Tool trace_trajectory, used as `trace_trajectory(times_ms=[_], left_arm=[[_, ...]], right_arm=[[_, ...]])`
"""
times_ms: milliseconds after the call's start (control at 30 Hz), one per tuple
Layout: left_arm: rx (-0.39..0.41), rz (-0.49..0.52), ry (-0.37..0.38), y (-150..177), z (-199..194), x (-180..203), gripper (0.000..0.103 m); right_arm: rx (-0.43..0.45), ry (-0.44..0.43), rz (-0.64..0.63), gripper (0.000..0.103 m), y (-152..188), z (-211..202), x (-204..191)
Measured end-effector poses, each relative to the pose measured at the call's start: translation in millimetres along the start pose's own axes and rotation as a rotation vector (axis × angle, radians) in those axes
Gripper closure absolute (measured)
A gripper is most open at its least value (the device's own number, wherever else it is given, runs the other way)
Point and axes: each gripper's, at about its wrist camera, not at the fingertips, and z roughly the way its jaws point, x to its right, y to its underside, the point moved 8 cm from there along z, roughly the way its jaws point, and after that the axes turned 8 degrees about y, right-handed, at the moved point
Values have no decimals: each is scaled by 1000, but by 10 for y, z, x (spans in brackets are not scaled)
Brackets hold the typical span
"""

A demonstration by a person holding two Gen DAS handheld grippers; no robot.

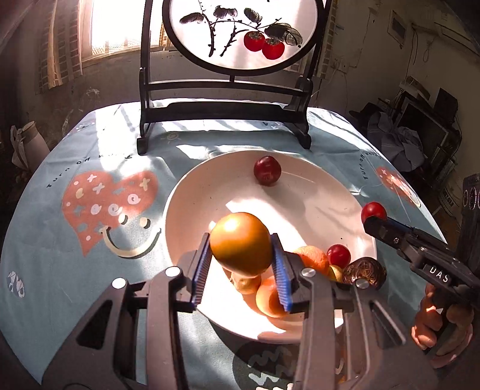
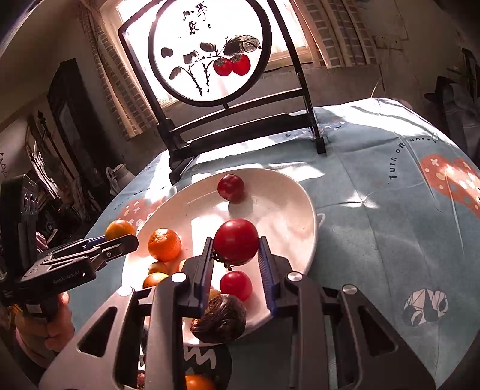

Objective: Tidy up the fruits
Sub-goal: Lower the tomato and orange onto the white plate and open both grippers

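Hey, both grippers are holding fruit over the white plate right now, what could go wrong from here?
1. The left gripper pinches the round yellow-brown fruit only at its sides; it might slip onto the fruit pile below.
2. Dropped from the right gripper, the red tomato may knock the small red fruit or the dark wrinkled fruit at the white plate's edge.
3. Loose round fruit may roll off the shallow plate.

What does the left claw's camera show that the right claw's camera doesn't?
Only the left view: the smiling heart print on the tablecloth, and the left claw closed on a golden-brown fruit seen up close.

Only the right view: calligraphy on the round screen, and the right claw gripping a red tomato up close.

Both: the white plate, a dark red plum, an orange and the wrinkled dark fruit.
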Motion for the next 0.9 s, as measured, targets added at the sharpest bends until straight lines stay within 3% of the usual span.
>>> trace_trajectory(times_ms=[200, 300, 367, 467, 733, 900], left_arm=[[-46, 52, -18, -18, 307, 133, 63], [-38, 91, -18, -24, 253, 193, 48], [-17, 87, -18, -47, 140, 217, 41], [42, 103, -43, -90, -111, 270, 31], [131, 111, -94, 247, -762, 307, 5], [156, 104, -156, 678, -979, 84, 3]], right_arm=[[-72, 37, -46, 73, 38, 259, 33], [-80, 51, -62, 69, 62, 286, 45], [-79, 56, -66, 67, 63, 247, 39], [-53, 84, -78, 54, 48, 102, 24], [33, 109, -156, 54, 163, -414, -161], [59, 92, -225, 44, 422, -704, -267]])
